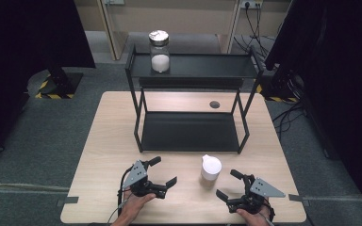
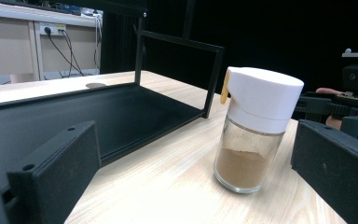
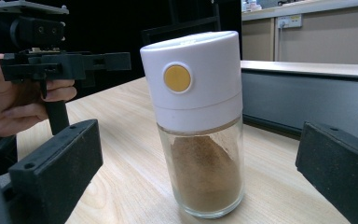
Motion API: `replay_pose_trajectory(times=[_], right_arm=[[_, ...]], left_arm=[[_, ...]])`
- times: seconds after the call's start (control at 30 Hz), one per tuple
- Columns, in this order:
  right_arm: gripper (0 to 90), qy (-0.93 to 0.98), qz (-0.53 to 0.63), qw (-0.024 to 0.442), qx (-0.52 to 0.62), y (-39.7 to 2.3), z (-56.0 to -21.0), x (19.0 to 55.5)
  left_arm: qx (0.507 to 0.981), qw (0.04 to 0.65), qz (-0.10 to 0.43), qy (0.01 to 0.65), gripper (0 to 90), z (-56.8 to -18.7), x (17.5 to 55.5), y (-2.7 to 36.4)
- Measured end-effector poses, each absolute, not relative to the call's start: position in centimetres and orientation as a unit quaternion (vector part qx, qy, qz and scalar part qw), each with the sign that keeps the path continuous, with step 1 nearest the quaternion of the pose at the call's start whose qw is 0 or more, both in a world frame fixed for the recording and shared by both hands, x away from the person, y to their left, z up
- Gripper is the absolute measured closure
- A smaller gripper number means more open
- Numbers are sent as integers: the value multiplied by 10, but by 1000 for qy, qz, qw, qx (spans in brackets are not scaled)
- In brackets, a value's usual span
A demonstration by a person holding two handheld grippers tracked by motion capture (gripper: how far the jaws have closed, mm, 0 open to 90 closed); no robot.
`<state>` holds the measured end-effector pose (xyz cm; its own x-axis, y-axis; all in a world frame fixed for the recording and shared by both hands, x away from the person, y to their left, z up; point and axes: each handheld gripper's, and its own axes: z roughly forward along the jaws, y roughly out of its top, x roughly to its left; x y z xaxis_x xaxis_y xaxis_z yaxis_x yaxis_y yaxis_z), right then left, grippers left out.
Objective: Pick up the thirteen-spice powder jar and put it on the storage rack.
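Two hand-held grippers flank one spice jar (image 1: 210,170), and neither has hold of it. My left hand-held gripper (image 1: 162,171) sits on the bench (image 1: 103,141) with its jaws spread wide and empty; my right hand-held gripper (image 1: 229,184) is just beside the jar, jaws equally wide, gripping nothing. The jar stands upright on the bare wood in front of the black two-tier rack (image 1: 191,132), between the two grippers and nearer the right one.

I judge tipping to be the main risk. The jar is tall and narrow, with a bulky white dispenser cap (image 3: 193,79) over a glass body (image 3: 207,172) that holds only a low heap of brown powder (image 2: 241,167), so most of its weight sits high. If I close one jaw on it before the other touches, I could push it over or skate it across the smooth bench. Clamping on the cap rather than the glass could press the yellow button (image 3: 177,78) or twist the cap loose. Glass is slick, so a light pinch may let it slip mid-lift. Should I carry it toward the rack, its front posts and the shelf edge could catch it, and a second jar (image 1: 160,52) already stands on the top tier.
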<state>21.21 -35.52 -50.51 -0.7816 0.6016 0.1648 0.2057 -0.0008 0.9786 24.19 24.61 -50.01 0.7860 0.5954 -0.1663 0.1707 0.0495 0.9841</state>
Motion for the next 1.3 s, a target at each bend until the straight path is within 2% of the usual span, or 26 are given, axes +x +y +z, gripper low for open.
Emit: replay_pose_trajectory(times=[0.47, 1.3], right_arm=[[7, 687, 641, 162, 299, -353, -505, 211], [5, 712, 612, 195, 284, -316, -489, 225]], left_arm=[[671, 666, 156, 288, 8, -501, 242, 246], [669, 668, 149, 290, 8, -504, 243, 247]])
